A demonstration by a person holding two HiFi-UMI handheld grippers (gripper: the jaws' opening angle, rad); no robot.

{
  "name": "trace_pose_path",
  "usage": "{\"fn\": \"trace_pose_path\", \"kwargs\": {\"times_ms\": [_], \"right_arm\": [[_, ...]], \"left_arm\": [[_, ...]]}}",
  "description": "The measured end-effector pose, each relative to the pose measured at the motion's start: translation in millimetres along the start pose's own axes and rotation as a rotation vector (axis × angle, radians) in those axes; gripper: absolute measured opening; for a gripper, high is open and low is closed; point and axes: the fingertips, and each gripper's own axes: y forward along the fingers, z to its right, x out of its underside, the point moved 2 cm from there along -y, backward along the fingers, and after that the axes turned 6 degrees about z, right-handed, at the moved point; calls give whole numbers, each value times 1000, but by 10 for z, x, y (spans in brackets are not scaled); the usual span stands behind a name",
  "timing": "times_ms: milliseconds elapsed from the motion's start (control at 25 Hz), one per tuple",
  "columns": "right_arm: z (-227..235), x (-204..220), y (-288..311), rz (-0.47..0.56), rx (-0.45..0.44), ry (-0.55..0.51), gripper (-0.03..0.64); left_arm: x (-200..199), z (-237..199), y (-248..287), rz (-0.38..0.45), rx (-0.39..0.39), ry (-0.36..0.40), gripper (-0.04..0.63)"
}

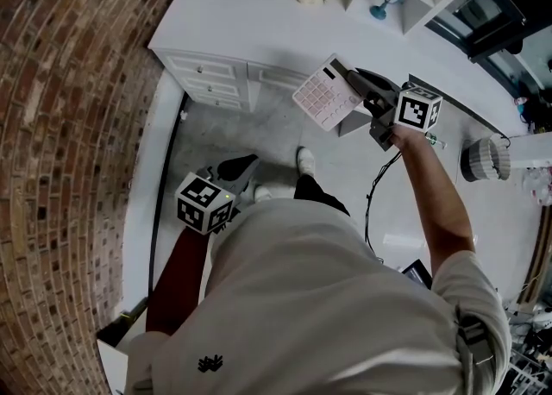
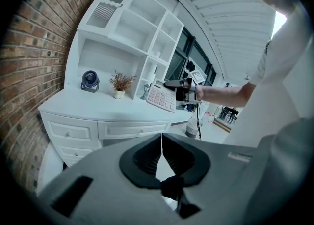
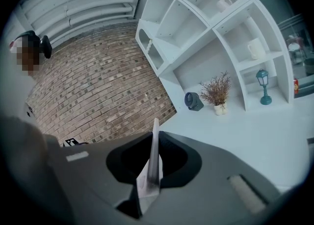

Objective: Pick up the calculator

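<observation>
Both jaws of the right tongs (image 3: pixel 155 162) clamp the calculator (image 1: pixel 326 93) edgewise.

A red-brown brick wall (image 1: pixel 60 126) flanks a white table (image 1: pixel 224 18) with drawers (image 1: pixel 211 83), topped by an open white shelf unit (image 3: pixel 216 32). Pale grey floor (image 1: pixel 216 139); dark windows (image 2: pixel 191 57) beyond.

A small dark blue round fan (image 3: pixel 193 101) and a dried brown plant in a white pot (image 3: pixel 216 94) are sitting side by side on the white drawered desk (image 2: pixel 93 108). A teal lantern figurine (image 3: pixel 265 87) is standing in the white shelf unit (image 3: pixel 230 27).
</observation>
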Motion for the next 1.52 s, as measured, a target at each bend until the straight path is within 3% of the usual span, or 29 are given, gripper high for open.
{"fn": "trace_pose_path", "kwargs": {"times_ms": [880, 1520], "right_arm": [[293, -87, -140, 12, -6, 42, 57], [1189, -339, -308, -41, -59, 71, 57]], "left_arm": [[-99, -32, 405, -38, 33, -3, 6], [-466, -47, 1406, -66, 37, -14, 6]]}}
